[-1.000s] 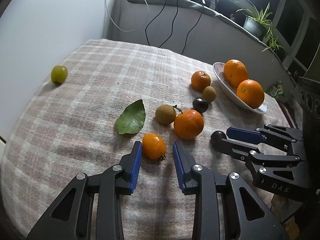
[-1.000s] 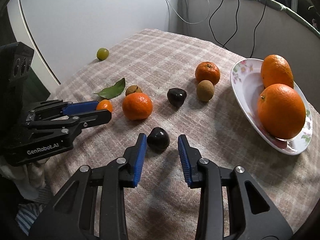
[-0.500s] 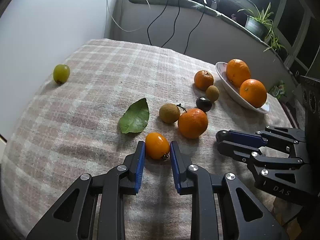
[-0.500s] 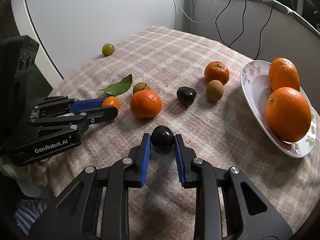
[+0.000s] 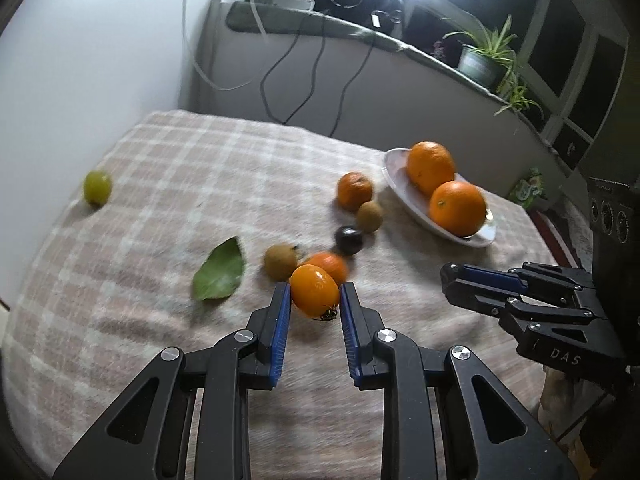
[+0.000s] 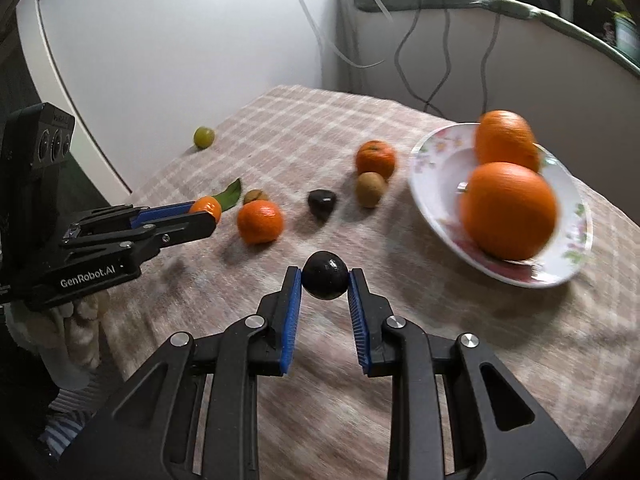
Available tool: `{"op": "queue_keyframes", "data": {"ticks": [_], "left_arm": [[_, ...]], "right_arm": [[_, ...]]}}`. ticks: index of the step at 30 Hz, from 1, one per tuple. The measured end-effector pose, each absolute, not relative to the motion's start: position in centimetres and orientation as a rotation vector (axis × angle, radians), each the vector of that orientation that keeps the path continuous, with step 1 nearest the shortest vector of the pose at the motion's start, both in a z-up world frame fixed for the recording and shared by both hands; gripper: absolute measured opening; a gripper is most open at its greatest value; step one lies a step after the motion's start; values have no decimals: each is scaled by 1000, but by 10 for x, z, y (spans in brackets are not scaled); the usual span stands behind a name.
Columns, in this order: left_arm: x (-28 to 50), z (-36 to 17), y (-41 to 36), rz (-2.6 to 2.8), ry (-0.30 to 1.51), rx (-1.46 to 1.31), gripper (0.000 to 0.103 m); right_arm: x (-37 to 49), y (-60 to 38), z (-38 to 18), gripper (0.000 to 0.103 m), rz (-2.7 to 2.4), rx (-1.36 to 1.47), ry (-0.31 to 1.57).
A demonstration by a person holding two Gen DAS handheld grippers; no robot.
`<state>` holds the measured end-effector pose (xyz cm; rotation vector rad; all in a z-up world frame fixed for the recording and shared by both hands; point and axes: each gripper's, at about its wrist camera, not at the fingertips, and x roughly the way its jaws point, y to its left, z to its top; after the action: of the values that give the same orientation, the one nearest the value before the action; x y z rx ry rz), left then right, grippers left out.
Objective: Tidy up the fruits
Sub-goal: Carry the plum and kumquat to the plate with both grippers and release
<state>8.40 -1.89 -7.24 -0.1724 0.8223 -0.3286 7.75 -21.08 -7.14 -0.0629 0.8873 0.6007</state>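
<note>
Plate with two oranges at upper right of right wrist view, up and right of right gripper, which clamps dark round fruit. Left gripper clamps small orange fruit; plate farther, upper right. Right hand judged nearer.

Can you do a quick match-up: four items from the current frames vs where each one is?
Things:
1. small orange fruit
2. dark round fruit
3. two big oranges
4. green fruit

Places:
A. on the floral plate
B. alone near the far edge of the cloth
C. clamped in the left gripper
D. clamped in the right gripper

Pairs: 1-C, 2-D, 3-A, 4-B
</note>
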Motion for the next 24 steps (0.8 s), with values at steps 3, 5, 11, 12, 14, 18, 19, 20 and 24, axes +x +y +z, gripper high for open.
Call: {"op": "queue_keyframes", "data": {"ticks": [3, 5, 11, 12, 14, 18, 19, 20, 24], "left_arm": [[88, -68, -34, -360, 813, -160, 23], [91, -66, -42, -377, 808, -151, 23], [106, -59, -70, -427, 794, -141, 23], [109, -58, -75, -435, 794, -140, 23], [115, -57, -82, -450, 794, -142, 23], [129, -55, -97, -473, 794, -143, 23], [132, -54, -101, -477, 794, -142, 23], [134, -54, -102, -480, 793, -140, 23], [147, -55, -114, -487, 799, -122, 23]], "right_arm": [[78, -231, -65, 25, 572, -33, 871], [80, -243, -60, 25, 550, -23, 859], [88, -277, -47, 25, 484, -1, 830], [90, -282, -46, 25, 474, 4, 827], [95, -291, -45, 25, 458, 16, 824], [105, -308, -44, 25, 426, 34, 818], [106, -312, -44, 25, 419, 37, 816], [110, -316, -45, 25, 408, 40, 814], [122, -327, -46, 25, 372, 37, 812]]}}
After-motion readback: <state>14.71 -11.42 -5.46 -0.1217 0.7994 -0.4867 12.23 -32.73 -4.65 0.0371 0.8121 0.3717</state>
